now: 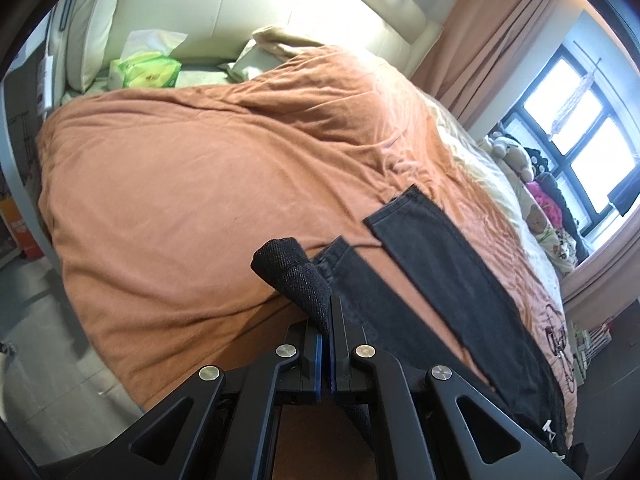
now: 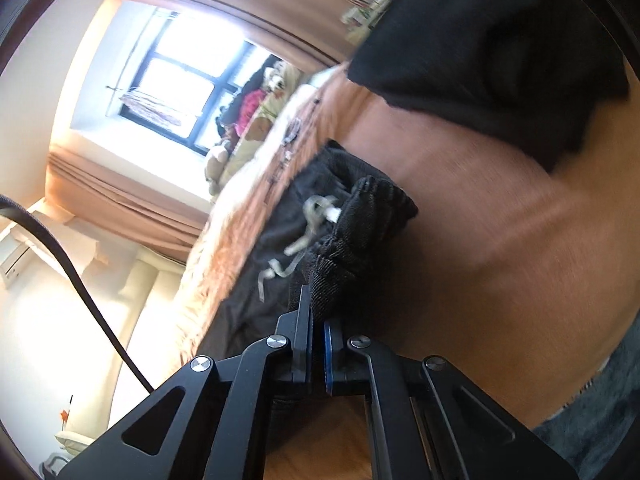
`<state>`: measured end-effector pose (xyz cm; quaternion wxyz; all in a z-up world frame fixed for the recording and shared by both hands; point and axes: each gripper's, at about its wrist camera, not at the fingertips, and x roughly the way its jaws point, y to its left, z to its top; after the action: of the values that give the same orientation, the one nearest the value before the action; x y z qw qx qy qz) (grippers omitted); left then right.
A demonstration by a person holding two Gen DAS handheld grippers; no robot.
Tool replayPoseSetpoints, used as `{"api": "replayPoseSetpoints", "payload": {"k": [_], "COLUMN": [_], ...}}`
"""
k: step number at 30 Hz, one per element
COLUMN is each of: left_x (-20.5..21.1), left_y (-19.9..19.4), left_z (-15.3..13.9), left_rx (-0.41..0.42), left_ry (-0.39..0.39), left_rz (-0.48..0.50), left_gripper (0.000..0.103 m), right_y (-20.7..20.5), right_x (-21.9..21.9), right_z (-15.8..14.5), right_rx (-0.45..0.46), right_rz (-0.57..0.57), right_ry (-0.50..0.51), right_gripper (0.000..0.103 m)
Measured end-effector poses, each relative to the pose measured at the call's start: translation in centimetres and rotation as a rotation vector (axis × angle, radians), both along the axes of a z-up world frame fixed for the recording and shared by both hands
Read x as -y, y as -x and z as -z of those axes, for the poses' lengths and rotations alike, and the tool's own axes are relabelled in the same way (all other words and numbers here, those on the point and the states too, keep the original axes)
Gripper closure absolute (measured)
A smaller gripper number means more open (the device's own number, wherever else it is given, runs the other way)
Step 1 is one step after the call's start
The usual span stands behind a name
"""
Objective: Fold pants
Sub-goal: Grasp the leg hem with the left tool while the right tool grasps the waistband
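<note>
Black pants (image 1: 440, 280) lie across an orange duvet (image 1: 200, 184) on a bed, both legs stretching away toward the far side. My left gripper (image 1: 330, 312) is shut on a bunched corner of the pants' waistband (image 1: 292, 268), which sticks up past the fingertips. In the right wrist view, my right gripper (image 2: 318, 312) is shut on the other side of the waistband (image 2: 360, 232), beside the pale drawstring (image 2: 308, 216). More black fabric (image 2: 492, 52) hangs blurred at the top right of that view.
A green tissue pack (image 1: 146, 72) and pillows (image 1: 248, 60) lie at the head of the bed by a cream headboard (image 1: 280, 4). Stuffed toys (image 1: 516, 152) line a window sill. Peach curtains (image 1: 500, 32) hang beside it. A black cable (image 2: 80, 272) crosses the right wrist view.
</note>
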<state>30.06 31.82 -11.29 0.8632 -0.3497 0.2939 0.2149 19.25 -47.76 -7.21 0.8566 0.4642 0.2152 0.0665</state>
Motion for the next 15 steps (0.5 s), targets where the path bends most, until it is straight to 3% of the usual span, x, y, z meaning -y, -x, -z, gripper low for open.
{"api": "replayPoseSetpoints", "payload": {"k": [8, 15], "left_x": [-0.3, -0.3], "left_y": [-3.8, -8.4], "left_z": [-4.5, -8.2], "left_rx": [0.071, 0.098], "left_ry": [-0.043, -0.096], "left_rz": [0.042, 0.082], "left_gripper": [0.101, 0.101], "right_y": [-3.2, -7.5], "right_x": [0.1, -0.6], "right_z": [-4.9, -5.8], "right_rx": [0.078, 0.088], "right_rz": [-0.006, -0.004], "right_ry": [0.001, 0.046], "right_gripper": [0.102, 0.102]}}
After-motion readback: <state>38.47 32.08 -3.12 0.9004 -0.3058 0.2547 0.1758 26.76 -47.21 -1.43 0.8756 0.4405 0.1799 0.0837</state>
